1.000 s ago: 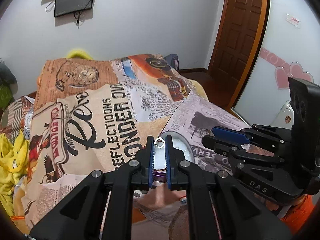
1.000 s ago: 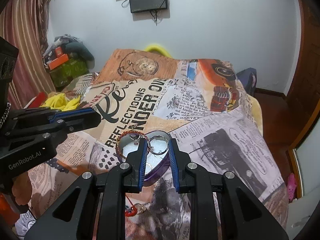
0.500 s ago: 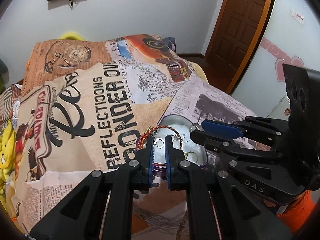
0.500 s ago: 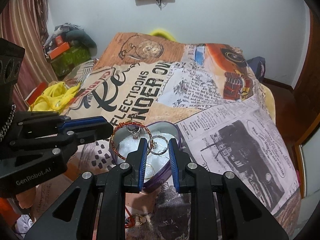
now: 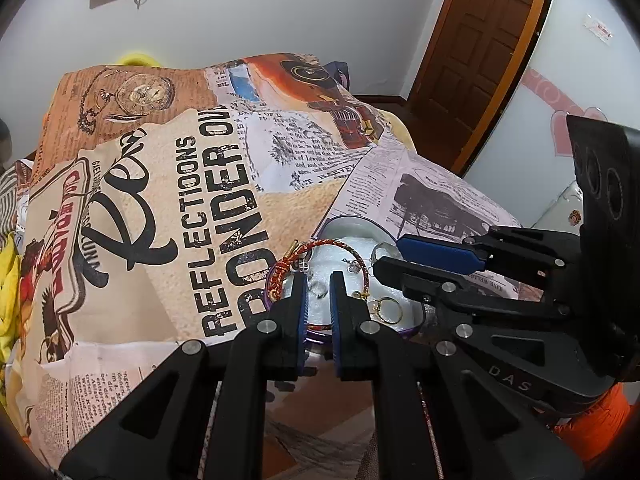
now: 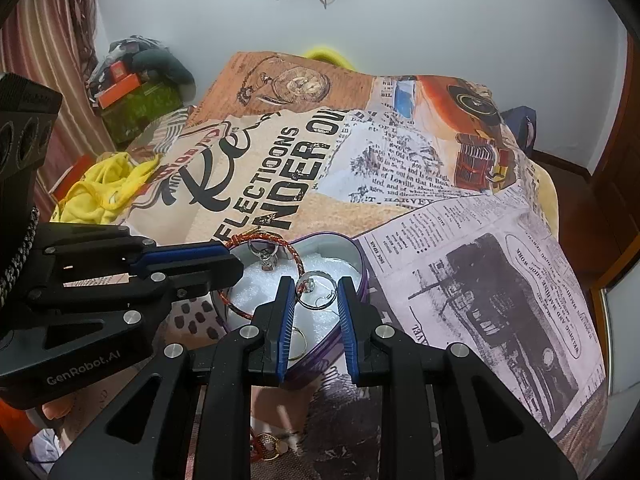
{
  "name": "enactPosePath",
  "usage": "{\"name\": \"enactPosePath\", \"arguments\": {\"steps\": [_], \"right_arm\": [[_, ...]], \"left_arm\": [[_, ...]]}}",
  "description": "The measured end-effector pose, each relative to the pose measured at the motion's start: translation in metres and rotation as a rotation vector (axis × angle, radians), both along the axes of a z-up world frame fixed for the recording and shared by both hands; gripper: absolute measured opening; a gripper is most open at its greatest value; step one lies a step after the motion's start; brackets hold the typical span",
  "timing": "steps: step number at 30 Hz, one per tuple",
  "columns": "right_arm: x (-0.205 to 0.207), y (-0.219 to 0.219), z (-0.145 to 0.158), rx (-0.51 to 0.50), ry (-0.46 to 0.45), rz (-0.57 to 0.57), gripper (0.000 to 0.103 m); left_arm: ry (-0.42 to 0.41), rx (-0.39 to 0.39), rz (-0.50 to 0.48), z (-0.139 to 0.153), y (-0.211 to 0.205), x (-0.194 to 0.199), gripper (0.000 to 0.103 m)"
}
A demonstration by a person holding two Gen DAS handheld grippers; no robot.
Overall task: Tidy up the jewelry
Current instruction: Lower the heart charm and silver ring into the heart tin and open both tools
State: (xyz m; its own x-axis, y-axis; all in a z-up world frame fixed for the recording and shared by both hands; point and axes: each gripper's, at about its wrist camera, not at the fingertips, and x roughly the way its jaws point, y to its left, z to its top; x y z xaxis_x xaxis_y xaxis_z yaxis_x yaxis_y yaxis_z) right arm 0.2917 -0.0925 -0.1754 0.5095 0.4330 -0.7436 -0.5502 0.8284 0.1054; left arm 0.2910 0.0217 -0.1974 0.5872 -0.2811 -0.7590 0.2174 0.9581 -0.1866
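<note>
Left wrist view: your left hand-held gripper (image 5: 319, 292) is sitting clenched with only a sliver between the pads, and I can't tell if the small clear piece there is pinched or just lying on the foam behind. Right hand-held gripper (image 6: 312, 296) is narrowed around the silver ring (image 6: 314, 292); the ring is filling the gap, so you're likely holding it, contact not clear. Both have been dropping toward the heart-shaped box (image 6: 352, 246) over the last second; the white foam is now right under the tips. Red-gold bangle (image 5: 280, 276) is leaning over the box's left rim, gold hoop (image 5: 390, 310) lying on the foam. Box is resting on the printed bedspread (image 5: 160, 208). You're looking set to release into the box.
</note>
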Motion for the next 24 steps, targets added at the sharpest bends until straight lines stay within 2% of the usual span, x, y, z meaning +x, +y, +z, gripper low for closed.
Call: {"name": "enactPosePath", "arguments": {"steps": [13,16,18,24], "right_arm": [[-0.005,0.005,-0.001,-0.035,-0.004,0.018,0.020],[-0.006,0.007,-0.001,-0.046,-0.007,0.018,0.023],[-0.007,0.007,0.001,-0.044,-0.011,0.016,0.029],[-0.011,0.003,0.009,-0.039,-0.027,0.003,0.030]], "left_arm": [[-0.026,0.022,0.004,0.010,-0.003,-0.011,0.009],[-0.039,0.030,0.008,0.015,-0.002,-0.016,0.009],[-0.047,0.030,0.012,0.020,-0.001,-0.019,0.009],[-0.068,0.029,0.032,0.032,0.003,-0.029,0.009]]}}
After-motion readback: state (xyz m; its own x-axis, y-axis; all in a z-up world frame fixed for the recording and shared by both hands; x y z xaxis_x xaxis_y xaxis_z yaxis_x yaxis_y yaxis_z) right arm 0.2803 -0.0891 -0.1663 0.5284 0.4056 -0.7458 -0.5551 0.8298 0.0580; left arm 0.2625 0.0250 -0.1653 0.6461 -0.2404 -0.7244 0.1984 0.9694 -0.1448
